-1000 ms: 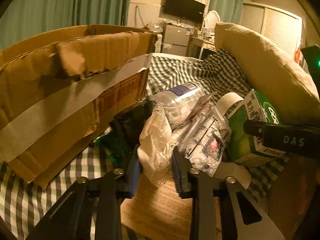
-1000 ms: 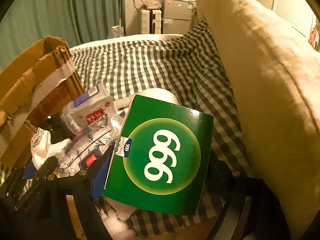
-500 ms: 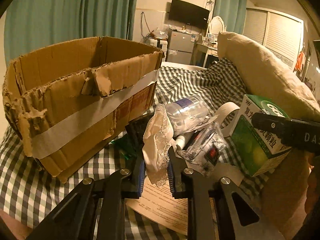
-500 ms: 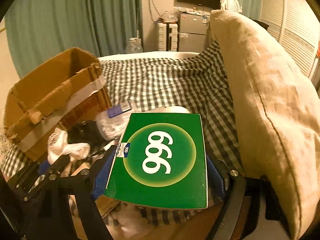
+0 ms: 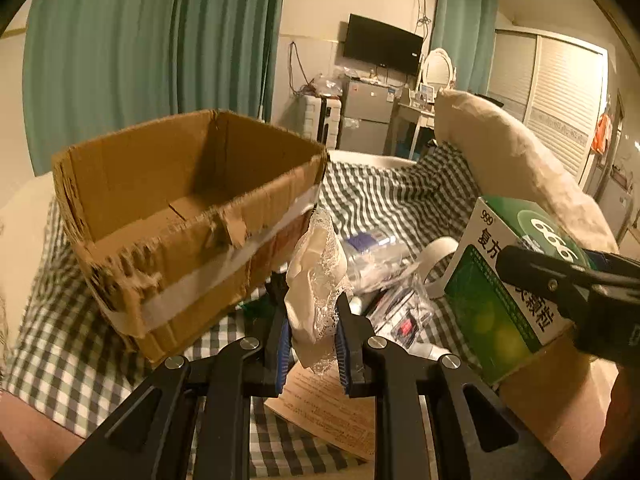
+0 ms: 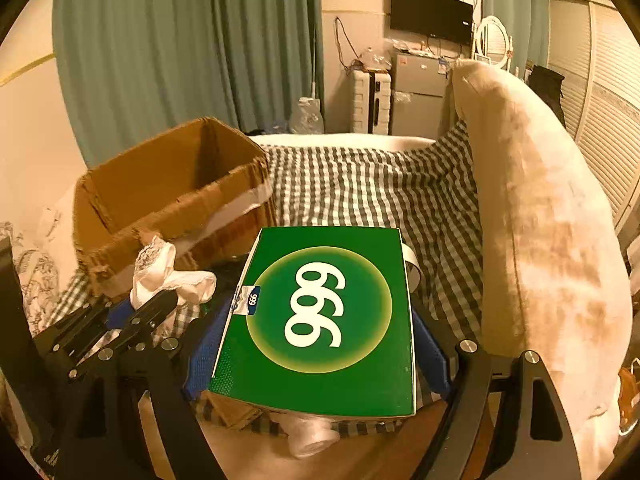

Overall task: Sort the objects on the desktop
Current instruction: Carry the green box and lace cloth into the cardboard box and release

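Left tool (image 5: 311, 346) pinches the white lace cloth (image 5: 316, 280), lifted clear of the clutter. Right tool (image 6: 320, 344) is spread wide, clamping the green 999 box (image 6: 320, 320) by its sides. Open cardboard box (image 5: 192, 216) sits ahead-left of both: likely the drop target.

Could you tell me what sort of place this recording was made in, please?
Most likely a bedroom in a home: a checked bedspread with a large pillow lying on it, a wall-mounted television, and teal curtains.
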